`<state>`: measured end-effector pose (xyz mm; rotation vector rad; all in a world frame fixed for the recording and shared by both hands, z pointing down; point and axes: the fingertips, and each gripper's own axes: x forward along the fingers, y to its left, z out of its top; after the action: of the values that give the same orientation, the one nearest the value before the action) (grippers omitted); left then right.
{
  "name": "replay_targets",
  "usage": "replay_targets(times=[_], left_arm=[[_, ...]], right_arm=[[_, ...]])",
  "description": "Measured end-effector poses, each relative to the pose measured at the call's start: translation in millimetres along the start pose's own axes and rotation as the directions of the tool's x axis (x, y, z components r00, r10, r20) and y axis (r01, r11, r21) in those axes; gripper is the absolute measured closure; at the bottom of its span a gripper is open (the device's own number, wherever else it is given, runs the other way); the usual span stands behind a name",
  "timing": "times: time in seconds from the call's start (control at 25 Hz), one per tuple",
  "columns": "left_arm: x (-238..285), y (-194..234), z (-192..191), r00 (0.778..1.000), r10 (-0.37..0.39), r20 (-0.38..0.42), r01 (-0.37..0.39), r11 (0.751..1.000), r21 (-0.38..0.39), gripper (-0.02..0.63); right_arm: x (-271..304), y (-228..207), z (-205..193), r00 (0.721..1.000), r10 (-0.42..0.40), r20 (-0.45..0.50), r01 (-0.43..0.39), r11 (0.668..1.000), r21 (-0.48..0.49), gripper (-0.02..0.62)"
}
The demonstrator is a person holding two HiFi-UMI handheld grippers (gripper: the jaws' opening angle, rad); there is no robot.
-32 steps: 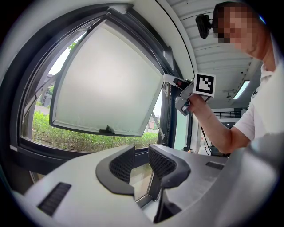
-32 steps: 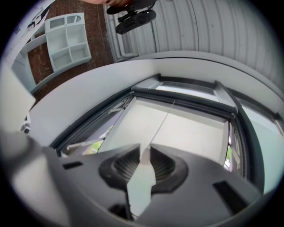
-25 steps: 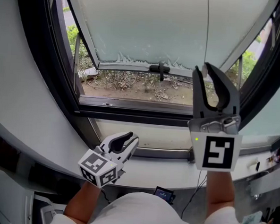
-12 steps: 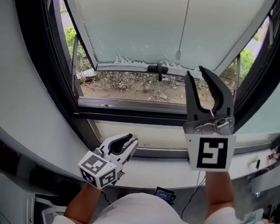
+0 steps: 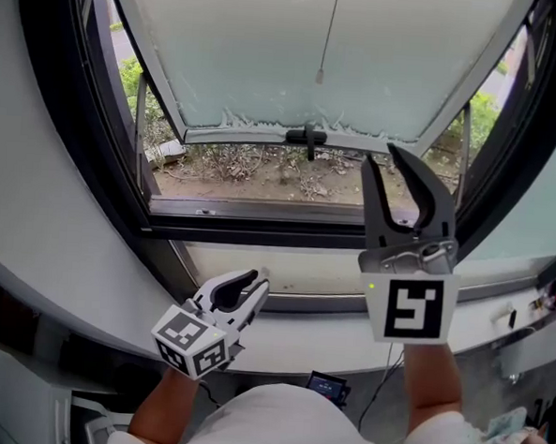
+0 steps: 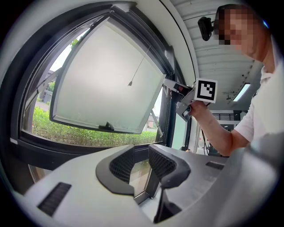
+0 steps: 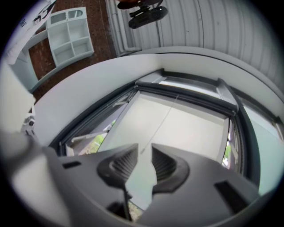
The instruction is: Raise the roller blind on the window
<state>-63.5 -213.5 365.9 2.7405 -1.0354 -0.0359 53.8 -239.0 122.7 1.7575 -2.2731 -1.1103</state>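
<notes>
two open tools under the window, cord hanging free
the left gripper (image 5: pixel 253 288) sits low by the sill (image 5: pixel 113 300), jaws spread, nothing between them. above, the window frame (image 5: pixel 259 226) holds a pale pane (image 5: pixel 251 55) tilted outward, handle (image 5: pixel 307 136) at its lower edge; blind and frosted glass cannot be told apart there. the blind's cord (image 5: pixel 329 27) hangs in front of it, touching neither tool. the right gripper (image 5: pixel 382 159) points up, jaws just opened and parted, pinching nothing, below and right of the cord's end.
</notes>
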Motion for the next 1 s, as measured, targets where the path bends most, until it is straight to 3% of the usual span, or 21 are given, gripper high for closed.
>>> replay_targets(times=[0.64, 1.0], left_arm=[[-5.2, -25.9, -3.1, 0.999, -0.049, -0.004, 0.049, 0.998, -0.033, 0.491], [-3.8, -31.3, -13.4, 0.999, -0.036, -0.016, 0.035, 0.997, -0.068, 0.491]], right_arm=[[-40.9, -4.9, -50.6, 0.994, 0.023, -0.105, -0.013, 0.996, 0.093, 0.515], [-62.7, -2.9, -84.8, 0.985, 0.049, -0.168, -0.023, 0.988, 0.155, 0.528]])
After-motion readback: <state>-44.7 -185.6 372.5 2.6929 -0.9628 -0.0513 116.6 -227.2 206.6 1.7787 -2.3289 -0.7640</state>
